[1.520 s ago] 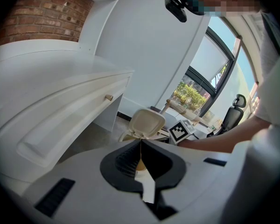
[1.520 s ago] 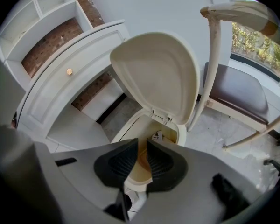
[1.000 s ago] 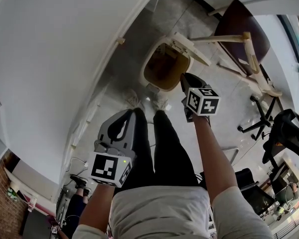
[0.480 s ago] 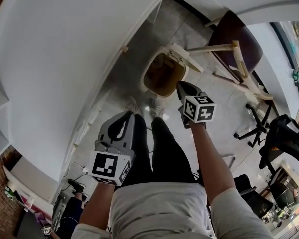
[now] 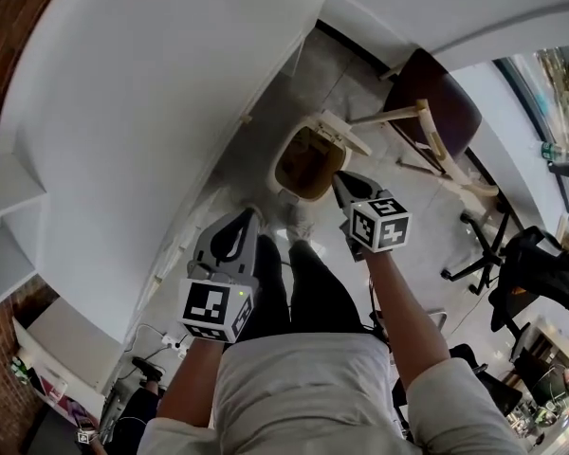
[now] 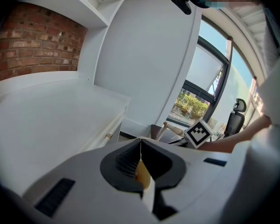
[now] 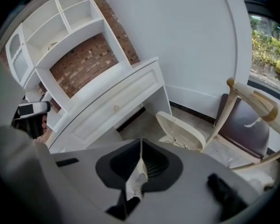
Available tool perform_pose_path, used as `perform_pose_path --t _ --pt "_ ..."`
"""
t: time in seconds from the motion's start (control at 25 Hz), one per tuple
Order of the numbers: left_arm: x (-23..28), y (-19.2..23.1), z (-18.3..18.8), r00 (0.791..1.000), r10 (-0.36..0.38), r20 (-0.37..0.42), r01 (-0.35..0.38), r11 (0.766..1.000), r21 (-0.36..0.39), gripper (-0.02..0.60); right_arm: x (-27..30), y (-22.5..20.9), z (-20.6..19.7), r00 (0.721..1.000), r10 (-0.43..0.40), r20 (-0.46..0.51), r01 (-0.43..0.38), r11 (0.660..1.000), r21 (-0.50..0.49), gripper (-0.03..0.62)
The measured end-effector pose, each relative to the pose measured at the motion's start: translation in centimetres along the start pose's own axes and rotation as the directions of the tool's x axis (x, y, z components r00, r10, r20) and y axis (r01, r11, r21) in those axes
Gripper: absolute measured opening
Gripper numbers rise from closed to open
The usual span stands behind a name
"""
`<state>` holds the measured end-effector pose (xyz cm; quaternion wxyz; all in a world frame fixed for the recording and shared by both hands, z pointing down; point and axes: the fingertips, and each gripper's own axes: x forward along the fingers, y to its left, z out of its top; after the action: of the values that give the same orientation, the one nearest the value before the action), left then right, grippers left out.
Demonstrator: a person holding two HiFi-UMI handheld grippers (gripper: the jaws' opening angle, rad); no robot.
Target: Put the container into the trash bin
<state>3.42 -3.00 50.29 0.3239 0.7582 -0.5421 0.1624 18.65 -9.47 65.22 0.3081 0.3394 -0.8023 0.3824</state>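
Note:
A cream trash bin [image 5: 293,144] stands on the floor in front of the person's feet, its lid [image 5: 339,131] swung open toward the chair. The inside looks brown, and I cannot make out a container in it or anywhere else. My right gripper [image 5: 339,180] hangs just by the bin's near right rim, jaws shut with nothing between them. My left gripper [image 5: 244,220] is lower left over the person's legs, also shut and empty. In the right gripper view the bin lid [image 7: 179,129] shows beyond the closed right gripper [image 7: 141,143]. The left gripper [image 6: 141,142] is closed in its own view too.
A white desk [image 5: 152,112] with a drawer fills the left. A wooden chair [image 5: 436,112] with a dark seat stands right of the bin. A black office chair [image 5: 541,273] is further right. White shelves [image 7: 46,27] on a brick wall rise above the desk.
The head view has drifted, so the bin looks a little smaller and lower. Both grippers stay shut; the left one has risen slightly.

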Motion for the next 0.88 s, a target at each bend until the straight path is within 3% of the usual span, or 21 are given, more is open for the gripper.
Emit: perform_pose_path --t 0.44,0.88 --pt "-3.3 0.5 3.9 0.998 0.041 0.042 -0.043 0.998 0.044 0.017 -7.3 5.1 7.1 0.993 0.076 0.094 -0.068 0.994 -0.084 0.035" --pt "-5.3 -2.2 8.6 0.992 0.001 0.122 -0.008 0.998 0.055 0.018 -13.5 10.9 11.5 0.972 0.17 0.16 -0.141 0.974 -0.178 0.032"
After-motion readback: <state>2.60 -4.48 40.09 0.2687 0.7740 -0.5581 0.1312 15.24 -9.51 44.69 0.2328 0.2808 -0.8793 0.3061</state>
